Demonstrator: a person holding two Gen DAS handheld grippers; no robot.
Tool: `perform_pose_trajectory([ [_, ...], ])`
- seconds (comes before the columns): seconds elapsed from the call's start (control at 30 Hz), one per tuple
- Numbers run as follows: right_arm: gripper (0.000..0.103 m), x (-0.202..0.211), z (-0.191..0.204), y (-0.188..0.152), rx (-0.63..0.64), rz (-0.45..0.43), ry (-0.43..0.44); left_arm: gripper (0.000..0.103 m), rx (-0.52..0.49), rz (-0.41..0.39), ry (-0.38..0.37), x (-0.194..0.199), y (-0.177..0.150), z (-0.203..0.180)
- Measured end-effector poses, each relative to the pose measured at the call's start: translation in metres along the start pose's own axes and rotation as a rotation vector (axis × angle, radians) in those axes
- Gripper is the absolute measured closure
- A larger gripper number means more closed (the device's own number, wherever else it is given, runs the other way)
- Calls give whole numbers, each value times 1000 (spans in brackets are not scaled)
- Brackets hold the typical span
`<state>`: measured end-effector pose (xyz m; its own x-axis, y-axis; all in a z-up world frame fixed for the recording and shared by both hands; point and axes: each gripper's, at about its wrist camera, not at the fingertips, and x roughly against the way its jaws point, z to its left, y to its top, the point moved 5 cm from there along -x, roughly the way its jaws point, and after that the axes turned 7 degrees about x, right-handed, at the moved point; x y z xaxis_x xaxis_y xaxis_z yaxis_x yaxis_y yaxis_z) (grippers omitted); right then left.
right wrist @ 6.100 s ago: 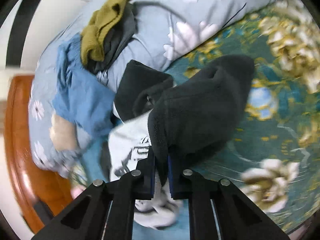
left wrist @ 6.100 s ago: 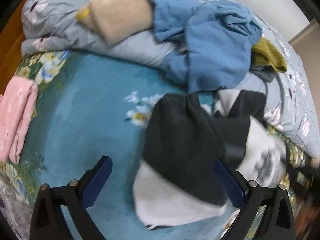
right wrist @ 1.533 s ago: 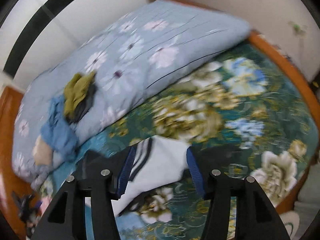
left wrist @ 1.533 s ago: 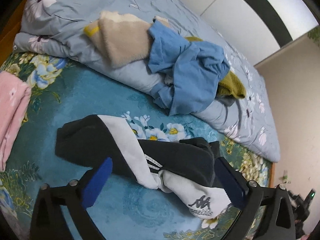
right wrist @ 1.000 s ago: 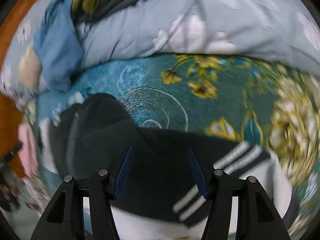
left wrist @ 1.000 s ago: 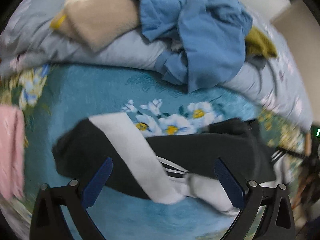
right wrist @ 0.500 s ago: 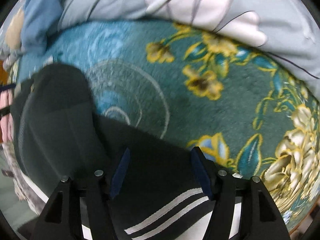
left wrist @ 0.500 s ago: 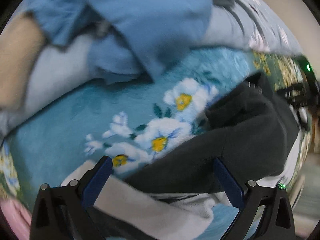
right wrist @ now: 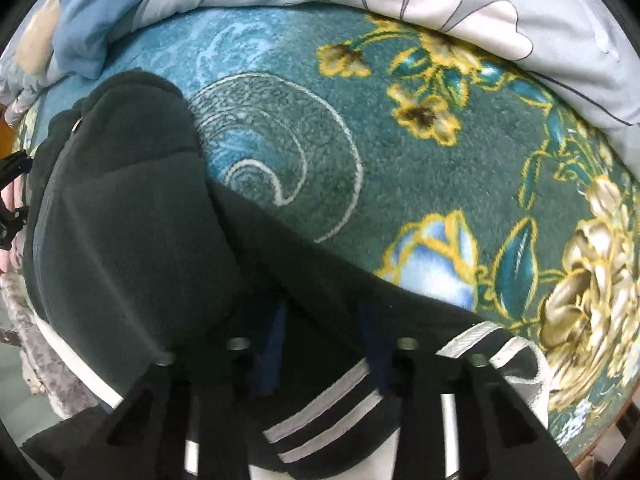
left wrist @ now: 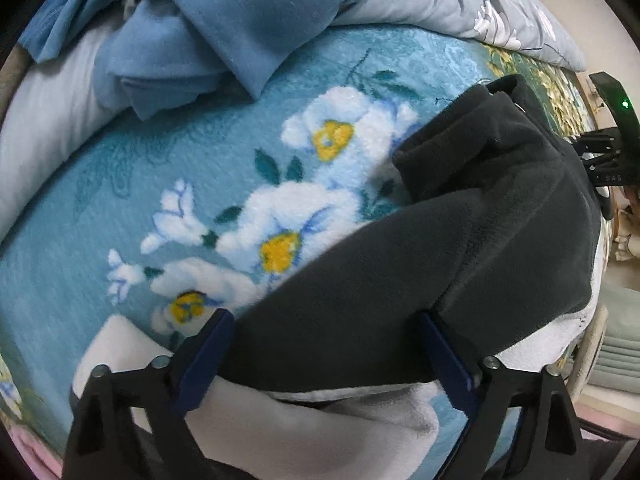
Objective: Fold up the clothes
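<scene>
A black and white fleece jacket point(left wrist: 460, 240) lies bunched on the teal flowered blanket point(left wrist: 200, 184). In the left wrist view my left gripper point(left wrist: 324, 350) is open wide, low over the jacket, with its black body and white sleeve between the blue pads point(left wrist: 204, 344). In the right wrist view the same jacket point(right wrist: 132, 232) fills the lower left, its white-striped cuff point(right wrist: 328, 420) under the tool. My right gripper point(right wrist: 322, 344) is pushed into the black cloth, the pads point(right wrist: 272, 344) blurred and partly covered, with a narrowed gap still between them.
A blue garment point(left wrist: 224, 28) lies on the rolled grey flowered quilt point(left wrist: 440, 4) behind the jacket. That quilt point(right wrist: 440, 8) borders the blanket's far side. The other gripper's black body with a green light point(left wrist: 612, 132) shows at the right edge. A bed edge point(right wrist: 600, 444) lies at lower right.
Both grippers have dropped closer to the jacket. My right gripper's pads have drawn nearer to each other around the black cloth. My left gripper stays wide open.
</scene>
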<state>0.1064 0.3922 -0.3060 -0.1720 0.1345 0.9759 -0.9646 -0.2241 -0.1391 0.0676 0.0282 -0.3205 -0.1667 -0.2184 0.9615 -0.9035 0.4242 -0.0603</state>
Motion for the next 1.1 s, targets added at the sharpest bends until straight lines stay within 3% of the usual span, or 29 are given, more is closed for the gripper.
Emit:
perform_pose_trajectory([
  [0.1, 91, 6, 1, -11, -34, -24, -17, 27, 22, -21, -10, 4, -3, -5],
  [0.17, 95, 12, -1, -18, -66, -50, -22, 47, 26, -30, -17, 6, -5, -11],
  [0.3, 97, 34, -4, -17, -119, -118, -44, 77, 34, -48, -14, 7, -5, -23],
  [0.37, 97, 48, -5, -12, -142, -157, -57, 103, 48, -65, 3, 10, -3, -28],
  [0.43, 98, 61, -6, -7, -165, -195, -71, 103, 53, -87, 30, 13, -1, -32],
  [0.67, 98, 109, -9, 9, -244, -329, -119, 103, 134, -138, 12, 31, 4, -24],
  [0.83, 103, 130, -29, 30, -263, -388, -204, 101, 175, -167, -13, 46, 5, -6],
  [0.9, 103, 132, -38, 35, -272, -391, -192, 99, 169, -157, -24, 46, 7, 2],
  [1.0, 103, 127, -41, 43, -248, -371, -136, 88, 114, -103, -11, 32, 9, 7],
  [1.07, 103, 115, -31, 47, -203, -347, -57, 61, 70, -58, -1, 22, 10, 9],
  [1.1, 103, 109, -25, 49, -184, -338, -34, 55, 38, -35, 3, 17, 11, 8],
])
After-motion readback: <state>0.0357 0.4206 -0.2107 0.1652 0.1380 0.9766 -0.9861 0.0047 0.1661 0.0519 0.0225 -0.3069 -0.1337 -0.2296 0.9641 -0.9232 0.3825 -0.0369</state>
